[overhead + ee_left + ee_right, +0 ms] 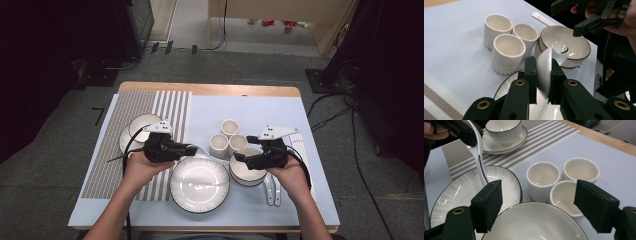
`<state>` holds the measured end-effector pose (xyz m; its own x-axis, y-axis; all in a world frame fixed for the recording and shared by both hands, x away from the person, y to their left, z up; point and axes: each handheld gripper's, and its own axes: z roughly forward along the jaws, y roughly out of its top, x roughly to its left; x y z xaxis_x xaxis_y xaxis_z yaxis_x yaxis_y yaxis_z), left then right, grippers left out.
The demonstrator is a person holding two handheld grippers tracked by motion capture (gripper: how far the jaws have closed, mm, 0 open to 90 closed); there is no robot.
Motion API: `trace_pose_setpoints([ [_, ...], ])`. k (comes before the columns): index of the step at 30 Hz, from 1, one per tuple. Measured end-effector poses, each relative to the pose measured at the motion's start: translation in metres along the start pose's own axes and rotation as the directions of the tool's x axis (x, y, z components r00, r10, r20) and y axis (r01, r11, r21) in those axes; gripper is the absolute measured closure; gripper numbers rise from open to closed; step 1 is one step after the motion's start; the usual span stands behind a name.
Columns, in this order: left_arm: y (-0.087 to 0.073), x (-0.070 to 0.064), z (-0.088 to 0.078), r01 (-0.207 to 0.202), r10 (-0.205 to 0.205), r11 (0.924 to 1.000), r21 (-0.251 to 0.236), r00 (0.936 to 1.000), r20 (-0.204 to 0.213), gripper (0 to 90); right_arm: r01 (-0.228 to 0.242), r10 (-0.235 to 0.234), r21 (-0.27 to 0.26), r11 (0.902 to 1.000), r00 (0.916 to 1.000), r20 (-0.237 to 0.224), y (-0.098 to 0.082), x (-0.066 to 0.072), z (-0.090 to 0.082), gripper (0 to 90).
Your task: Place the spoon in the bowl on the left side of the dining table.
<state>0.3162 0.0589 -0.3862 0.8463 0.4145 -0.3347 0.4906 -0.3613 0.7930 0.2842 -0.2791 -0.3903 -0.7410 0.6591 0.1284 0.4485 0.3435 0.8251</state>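
A wooden table [210, 89] under a pale blue cloth [260, 107], with a striped mat [131, 107] along its left side, stands on grey carpet [45, 165] between dark equipment at the upper left and upper right of the high view. On the mat at left centre a small bowl sits on a saucer [126, 137]. Just right of it the left gripper [543, 75], held in a hand [142, 167] entering from the bottom edge, has its jaws clamped on a white ceramic spoon [545, 72] above the large plate [200, 184] at lower centre. Three white cups [228, 137] cluster at centre. At right, the right gripper [536, 202] hovers with jaws wide apart and empty over a brown-rimmed bowl [248, 172].
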Motion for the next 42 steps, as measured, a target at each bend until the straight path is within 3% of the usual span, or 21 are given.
trace_pose_setpoints([
  [10, -0.001, 0.005, -0.004, -0.011, 0.011, 0.9999, -0.009, 0.9997, -0.021, 82.6, -0.013, 0.013, 0.012, 0.9998, 0.9999, 0.01, -0.004, -0.003, 0.001, 22.6],
  [13, -0.002, 0.008, -0.006, -0.004, 0.004, 0.9999, -0.016, 0.9996, -0.027, 82.6, -0.008, 0.008, -0.006, 1.0, 0.9994, 0.032, -0.006, -0.002, 0.002, 21.0],
  [15, -0.002, 0.01, -0.008, 0.004, -0.005, 0.9997, -0.023, 0.9995, -0.031, 82.6, 0.008, -0.008, -0.003, 1.0, 0.9999, 0.01, -0.007, -0.003, 0.0, 17.6],
  [42, -0.005, 0.028, -0.019, 0.037, -0.04, 0.9982, -0.048, 0.9968, -0.069, 82.6, -0.025, 0.024, 0.033, 0.9991, 0.9987, 0.044, -0.019, -0.016, -0.007, 18.4],
])
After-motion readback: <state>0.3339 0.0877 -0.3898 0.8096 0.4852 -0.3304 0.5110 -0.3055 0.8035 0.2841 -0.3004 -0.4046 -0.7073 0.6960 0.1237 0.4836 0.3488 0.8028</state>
